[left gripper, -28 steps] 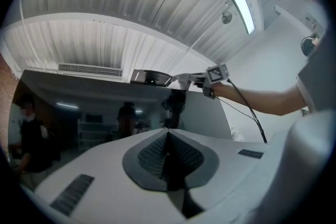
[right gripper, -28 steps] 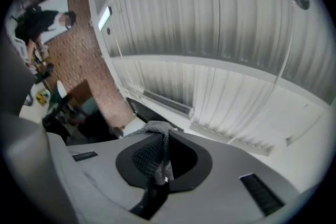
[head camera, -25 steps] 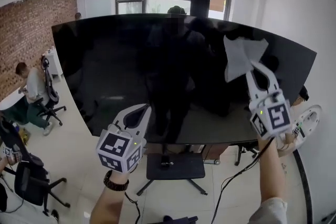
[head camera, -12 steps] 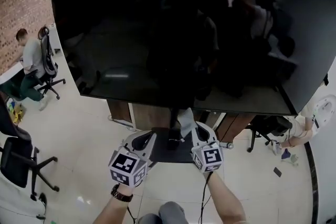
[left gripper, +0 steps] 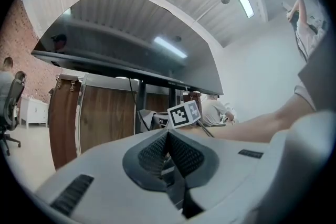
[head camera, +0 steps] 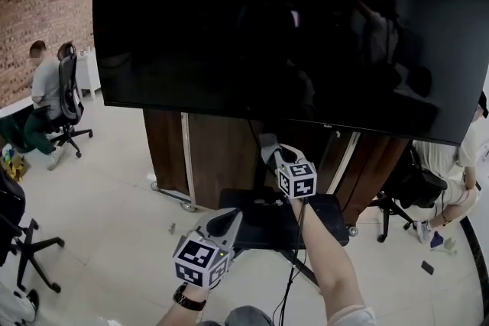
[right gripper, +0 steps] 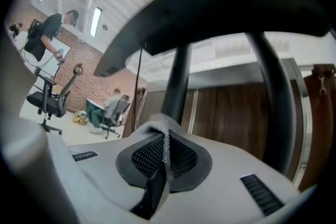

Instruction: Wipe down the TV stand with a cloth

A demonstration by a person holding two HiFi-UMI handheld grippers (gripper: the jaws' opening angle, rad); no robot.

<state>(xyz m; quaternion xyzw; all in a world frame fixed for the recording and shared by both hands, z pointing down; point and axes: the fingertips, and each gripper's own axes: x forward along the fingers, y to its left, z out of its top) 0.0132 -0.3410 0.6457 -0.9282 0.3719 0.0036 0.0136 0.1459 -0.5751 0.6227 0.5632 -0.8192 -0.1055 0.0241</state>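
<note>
The black TV (head camera: 290,34) fills the top of the head view. Under it the stand's dark post (right gripper: 176,86) rises from a flat black base (head camera: 256,221) on the floor. My right gripper (head camera: 269,151) is just below the TV's bottom edge, in front of the post, shut on a grey cloth (head camera: 267,142). A thin strip of that cloth (right gripper: 166,147) shows pinched between the pads. My left gripper (head camera: 228,219) hangs lower, over the base's left part, shut with nothing in it; the left gripper view shows its pads (left gripper: 181,155) pressed together.
A brown wooden cabinet on castors (head camera: 214,156) stands behind the stand. A person sits on an office chair (head camera: 65,99) at the left, and another chair (head camera: 23,240) is nearer. A seated person (head camera: 451,164) and a dark chair (head camera: 405,187) are at the right. A cable (head camera: 294,256) hangs from my right gripper.
My right gripper has come down with the cloth from the TV's upper right to below its bottom edge. The view has tilted down toward the stand's base; my left gripper stays low.
</note>
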